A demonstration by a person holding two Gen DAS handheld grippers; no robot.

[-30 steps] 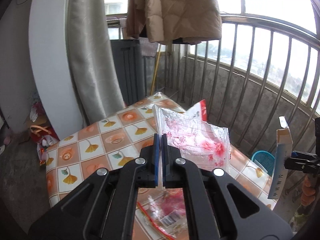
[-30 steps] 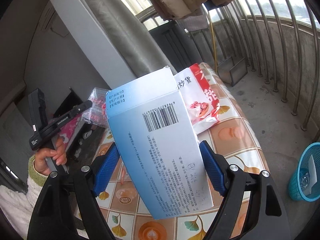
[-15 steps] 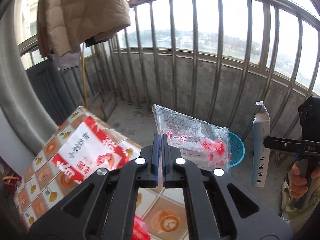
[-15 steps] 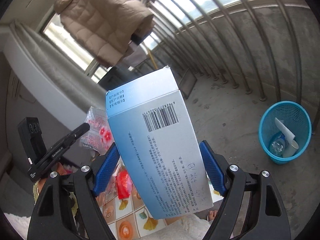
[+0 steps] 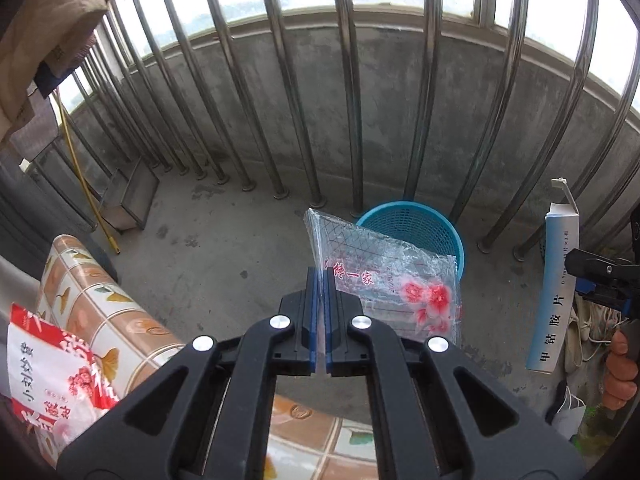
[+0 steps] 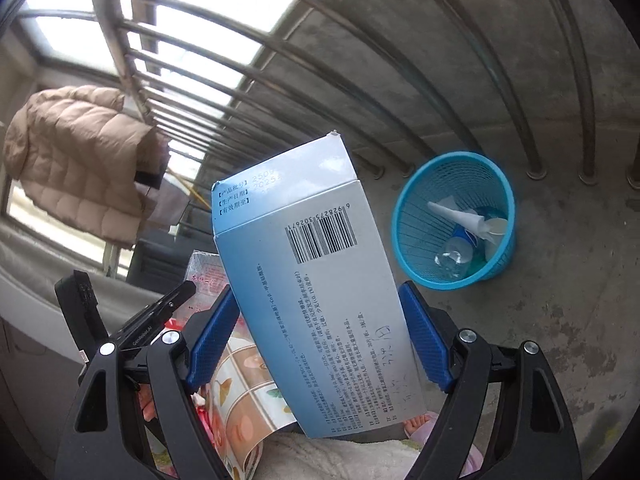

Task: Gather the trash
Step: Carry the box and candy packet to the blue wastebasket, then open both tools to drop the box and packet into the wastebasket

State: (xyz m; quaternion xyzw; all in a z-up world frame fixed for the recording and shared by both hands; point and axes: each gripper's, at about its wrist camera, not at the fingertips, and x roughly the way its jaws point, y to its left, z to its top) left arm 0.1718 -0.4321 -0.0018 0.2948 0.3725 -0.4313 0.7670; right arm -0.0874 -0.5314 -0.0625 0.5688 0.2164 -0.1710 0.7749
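Left gripper [image 5: 319,280] clamps clear bag [image 5: 388,280], frame centre, before blue bin [image 5: 452,236]; right gripper [image 6: 320,344] pinches box [image 6: 316,280]; railing [image 5: 352,100] behind; table [image 5: 100,304] lower left.

The basket [image 5: 448,236] stands by the railing [image 5: 348,120] (trash [image 6: 468,224] inside) — the table [image 5: 100,300] perhaps well left.

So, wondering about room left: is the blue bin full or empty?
Partly filled. The blue bin holds a clear bottle and white scraps, leaving space above.
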